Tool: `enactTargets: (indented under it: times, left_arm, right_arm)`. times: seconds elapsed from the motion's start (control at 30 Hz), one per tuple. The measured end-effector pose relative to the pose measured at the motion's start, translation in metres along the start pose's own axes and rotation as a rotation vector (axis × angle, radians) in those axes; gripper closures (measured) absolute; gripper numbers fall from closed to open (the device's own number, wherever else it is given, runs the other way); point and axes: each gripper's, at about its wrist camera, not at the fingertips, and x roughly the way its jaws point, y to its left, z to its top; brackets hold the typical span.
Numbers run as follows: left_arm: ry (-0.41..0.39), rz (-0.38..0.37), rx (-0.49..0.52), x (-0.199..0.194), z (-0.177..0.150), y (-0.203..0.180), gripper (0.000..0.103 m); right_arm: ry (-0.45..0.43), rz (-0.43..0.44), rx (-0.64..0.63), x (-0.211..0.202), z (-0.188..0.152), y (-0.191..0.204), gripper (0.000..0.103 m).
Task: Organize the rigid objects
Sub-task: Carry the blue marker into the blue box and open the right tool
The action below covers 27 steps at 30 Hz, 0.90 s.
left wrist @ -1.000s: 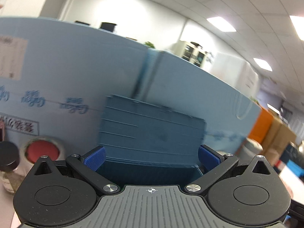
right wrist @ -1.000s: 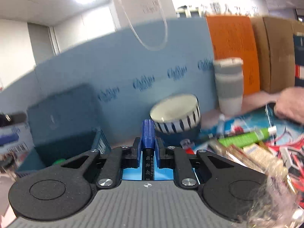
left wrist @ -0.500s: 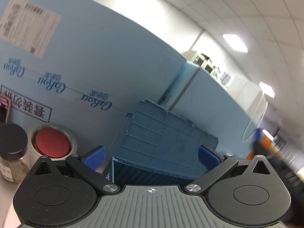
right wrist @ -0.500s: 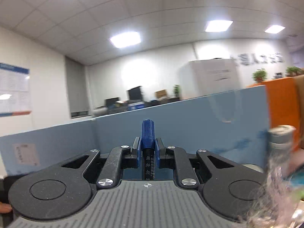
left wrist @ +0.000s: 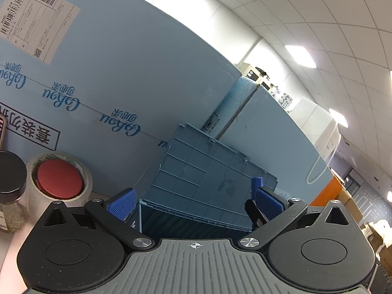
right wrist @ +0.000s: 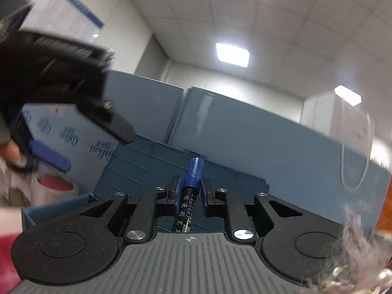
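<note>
Right gripper (right wrist: 189, 196) clamped on black marker pen with blue cap (right wrist: 189, 191), pen held above open blue-grey plastic storage box (right wrist: 127, 171), left gripper (left wrist: 194, 202) spread wide and empty facing box's raised lid (left wrist: 203, 171), red-centred tape roll (left wrist: 58, 178) left of box

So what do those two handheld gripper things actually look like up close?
Both look alike: the left gripper and the right gripper each have a ribbed grey body with a small crosshair mark, two round black discs, black linkage arms with silver screws, and blue textured finger pads. No cables are visible.
</note>
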Motion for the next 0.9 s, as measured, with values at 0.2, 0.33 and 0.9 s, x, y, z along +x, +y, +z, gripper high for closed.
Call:
enactTargets:
  times: [0.2, 0.33, 0.9]
  left_arm:
    - [-0.002, -0.002, -0.006, -0.001, 0.000, 0.001, 0.000]
    - [-0.004, 0.000, -0.001, -0.001, 0.000, 0.002, 0.000]
    - [0.006, 0.007, 0.006, 0.002, -0.001, 0.000, 0.000]
  right_arm:
    - [-0.032, -0.032, 0.132, 0.006, 0.012, -0.017, 0.089]
    - [-0.020, -0.028, 0.037, 0.002, -0.002, -0.006, 0.089]
    - [0.297, 0.347, 0.397, 0.012, -0.016, -0.022, 0.089]
